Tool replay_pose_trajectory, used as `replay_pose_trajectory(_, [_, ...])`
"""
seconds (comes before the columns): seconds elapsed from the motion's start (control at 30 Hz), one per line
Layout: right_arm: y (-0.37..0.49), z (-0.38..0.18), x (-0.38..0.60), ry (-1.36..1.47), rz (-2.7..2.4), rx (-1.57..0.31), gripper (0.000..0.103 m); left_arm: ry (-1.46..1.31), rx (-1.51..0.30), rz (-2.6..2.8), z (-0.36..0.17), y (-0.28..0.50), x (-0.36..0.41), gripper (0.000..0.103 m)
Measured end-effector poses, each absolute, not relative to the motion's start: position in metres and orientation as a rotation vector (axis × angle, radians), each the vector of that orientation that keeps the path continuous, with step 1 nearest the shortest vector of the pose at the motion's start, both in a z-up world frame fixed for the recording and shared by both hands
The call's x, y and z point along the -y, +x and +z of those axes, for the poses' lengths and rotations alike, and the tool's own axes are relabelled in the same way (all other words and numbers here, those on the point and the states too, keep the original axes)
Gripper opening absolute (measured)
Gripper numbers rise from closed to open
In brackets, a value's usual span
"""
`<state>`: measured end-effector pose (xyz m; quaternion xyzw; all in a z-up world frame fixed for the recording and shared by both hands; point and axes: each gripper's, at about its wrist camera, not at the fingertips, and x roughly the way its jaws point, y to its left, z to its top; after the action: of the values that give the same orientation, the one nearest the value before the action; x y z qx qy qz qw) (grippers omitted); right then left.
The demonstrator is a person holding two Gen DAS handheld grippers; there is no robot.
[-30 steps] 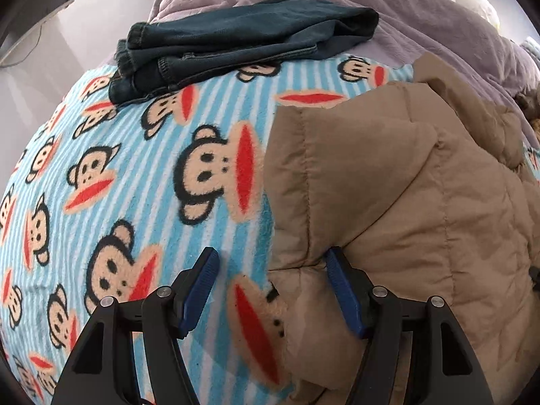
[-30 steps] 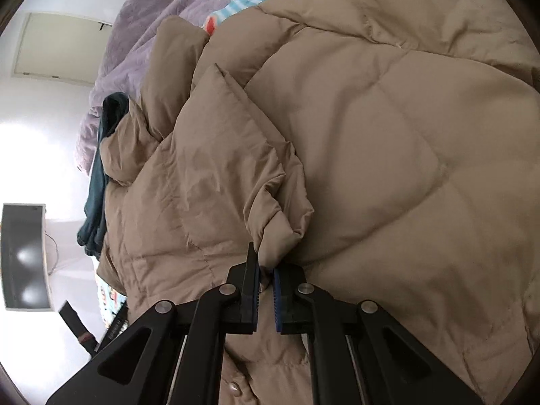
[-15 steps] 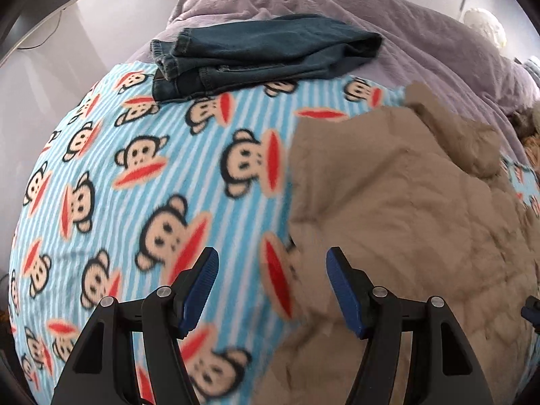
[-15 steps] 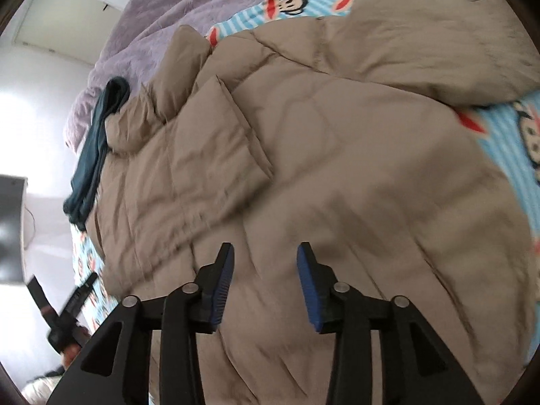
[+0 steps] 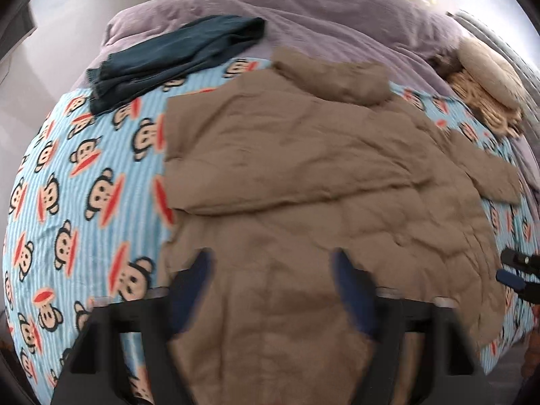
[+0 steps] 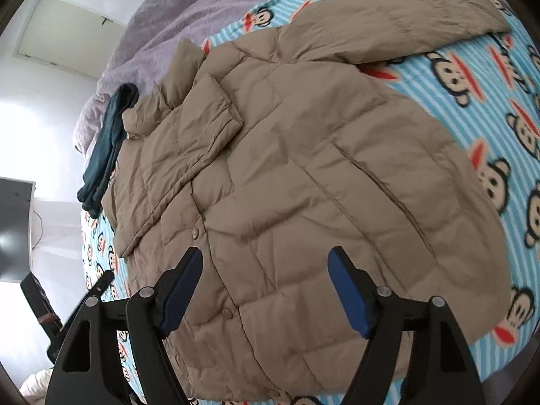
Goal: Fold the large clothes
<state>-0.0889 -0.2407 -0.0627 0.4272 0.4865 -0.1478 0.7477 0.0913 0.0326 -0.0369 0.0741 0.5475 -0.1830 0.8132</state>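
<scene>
Both of my tools hang wide open over the tan puffer jacket, holding nothing: the left tool above its lower part, the right tool above its buttoned front. The jacket lies spread on the monkey-print blanket, one sleeve folded across its chest. Folded jeans sit at the blanket's far edge, against the purple duvet.

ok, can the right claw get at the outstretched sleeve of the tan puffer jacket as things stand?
Probably yes. The right claw is open and holds nothing, and the outstretched sleeve lies flat and uncovered on the monkey-print blanket. Only the tan puffer jacket body lies between them, so it would reach across.
</scene>
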Motion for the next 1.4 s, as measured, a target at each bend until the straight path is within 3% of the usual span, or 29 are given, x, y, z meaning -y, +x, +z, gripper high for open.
replay_pose_trajectory(0.07, [-0.098, -0.061, 0.244, 0.955, -0.336, -1.044, 0.089, 0.16, -1.147, -0.397, -0.033, 0.082, -0.025, 0.103])
replay_pose_trajectory(0.43, [-0.134, -0.068, 0.327, 1.057, -0.433, -0.854, 0.09, 0.26, -1.208, -0.4, -0.044, 0.063, 0.055, 0.103])
replay_pose_trajectory(0.7, [-0.141, -0.104, 0.456, 1.196, -0.48, -0.893, 0.09, 0.244, -1.253, -0.363, -0.059, 0.056, 0.132, 0.103])
replay_pose_trajectory(0.97, [-0.142, -0.148, 0.578, 1.353, -0.532, -0.78, 0.09, 0.26, -1.304, -0.362, -0.075, 0.057, 0.192, 0.103])
replay_pose_trajectory(1.3, [-0.129, -0.174, 0.635, 1.471, -0.488, -0.555, 0.09, 0.302, -1.268, -0.413, -0.07, 0.07, 0.242, 0.103])
replay_pose_trajectory(1.37, [-0.126, -0.172, 0.637, 1.479, -0.468, -0.53, 0.084, 0.303, -1.254, -0.416, -0.067, 0.074, 0.243, 0.103])
replay_pose_trajectory(1.4, [-0.123, -0.171, 0.638, 1.488, -0.456, -0.528, 0.068, 0.301, -1.25, -0.416, -0.066, 0.077, 0.243, 0.103])
